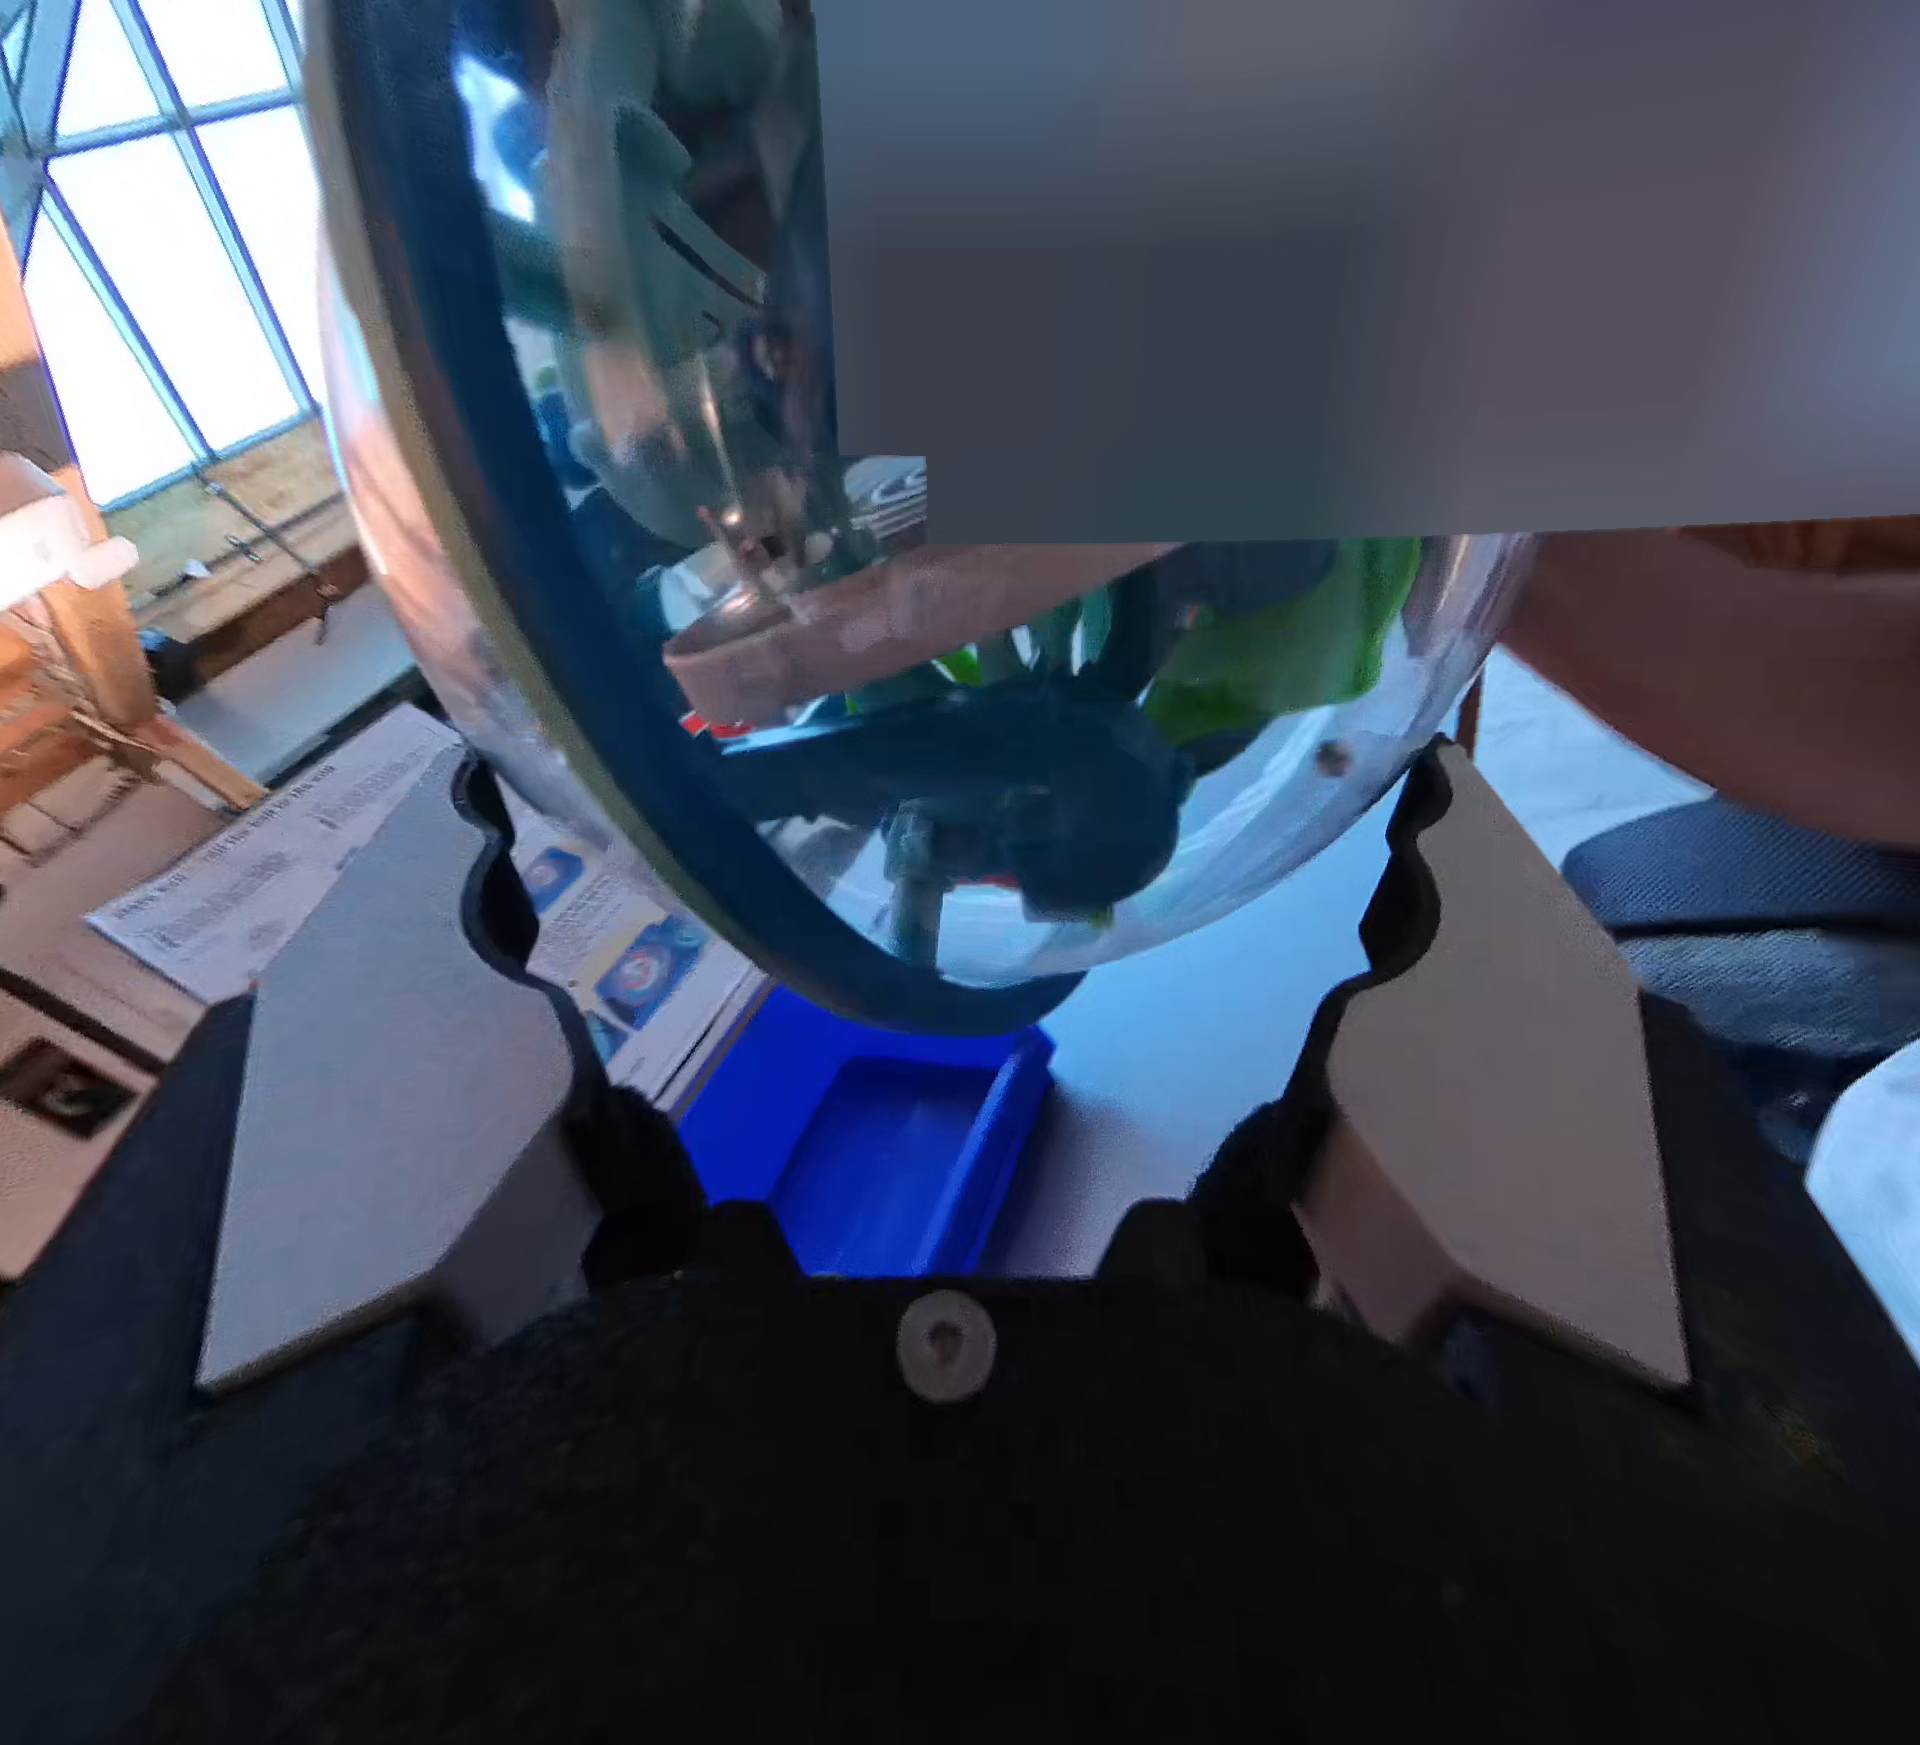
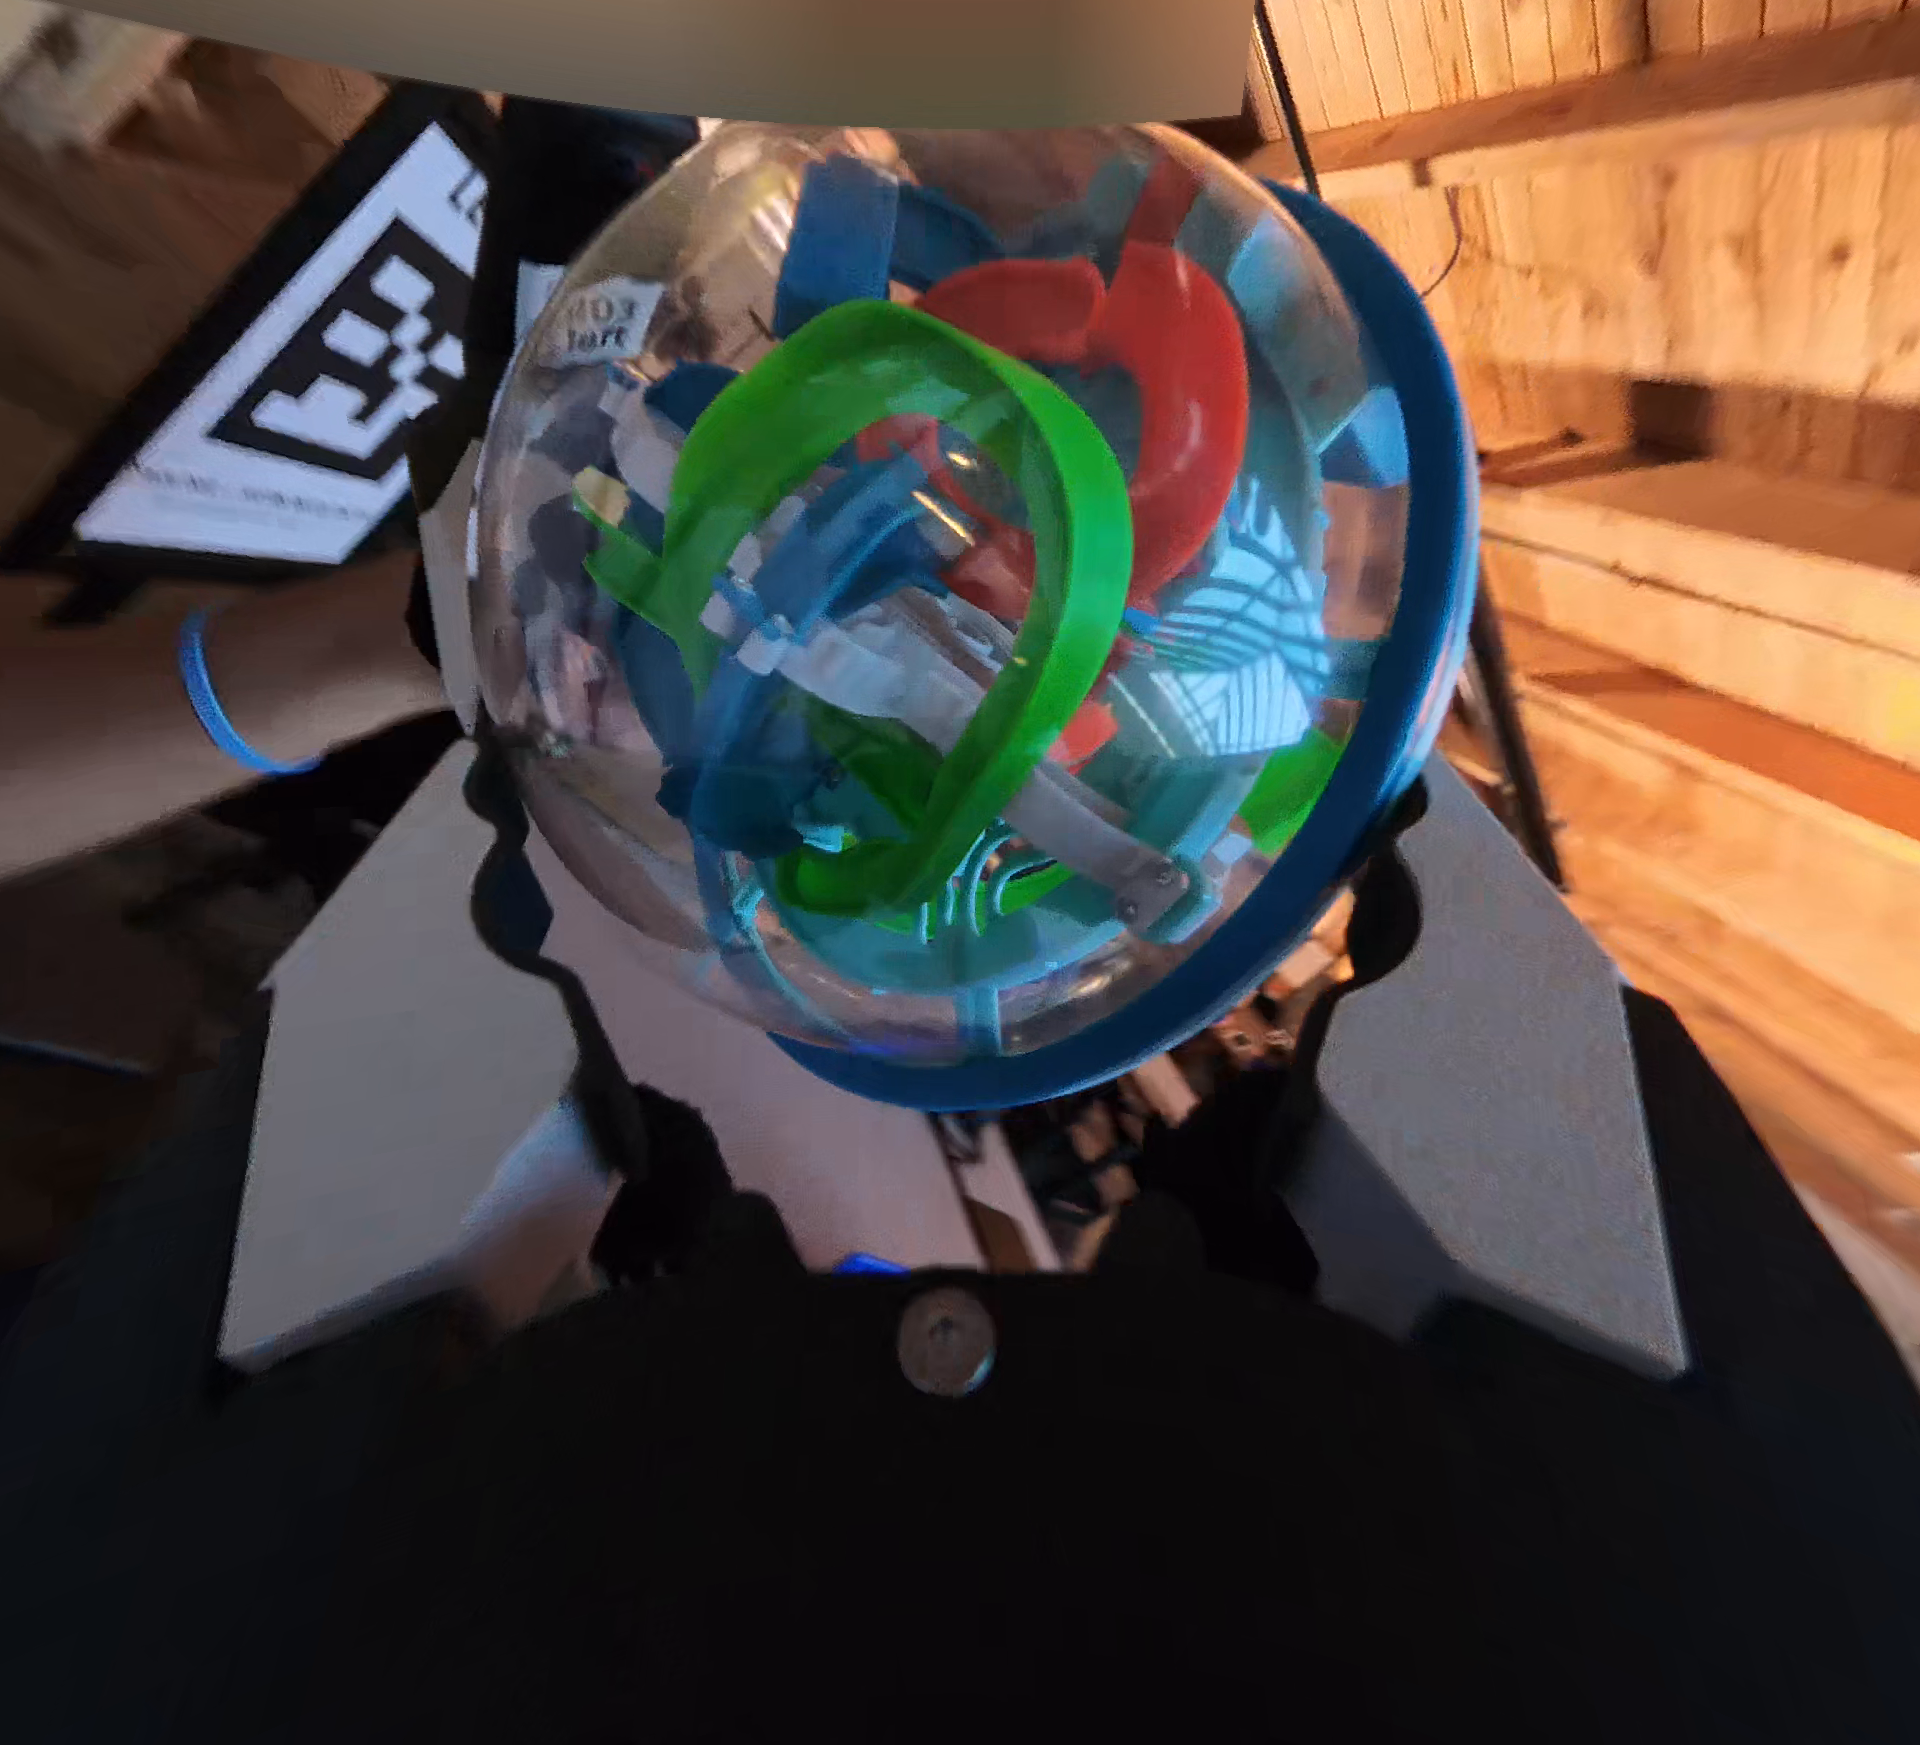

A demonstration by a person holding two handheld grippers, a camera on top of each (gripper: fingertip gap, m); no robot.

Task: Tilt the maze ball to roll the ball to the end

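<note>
The maze ball point(image 2: 935, 594), a clear globe with a blue ring around its middle, fills the centre of the right wrist view, held up in the air between both grippers. The right gripper point(image 2: 945, 822) is spread wide and grasping it: the left finger presses the clear shell, the right finger point(image 2: 1403, 854) meets the blue ring. Green, red and blue tracks curl inside; the little ball cannot be made out. In the left wrist view the maze ball point(image 1: 935, 677) looms over the upper centre, its ring running from upper left to bottom centre. The left gripper point(image 1: 951, 822) is also splayed and clasping the globe on both sides. Below it, at bottom centre, a blue bin point(image 1: 904, 1165) sits on a white table point(image 1: 1195, 1020), with printed paper sheets point(image 1: 281, 864) at left. A black-and-white marker board point(image 2: 312, 376) shows upper left in the right view.
</note>
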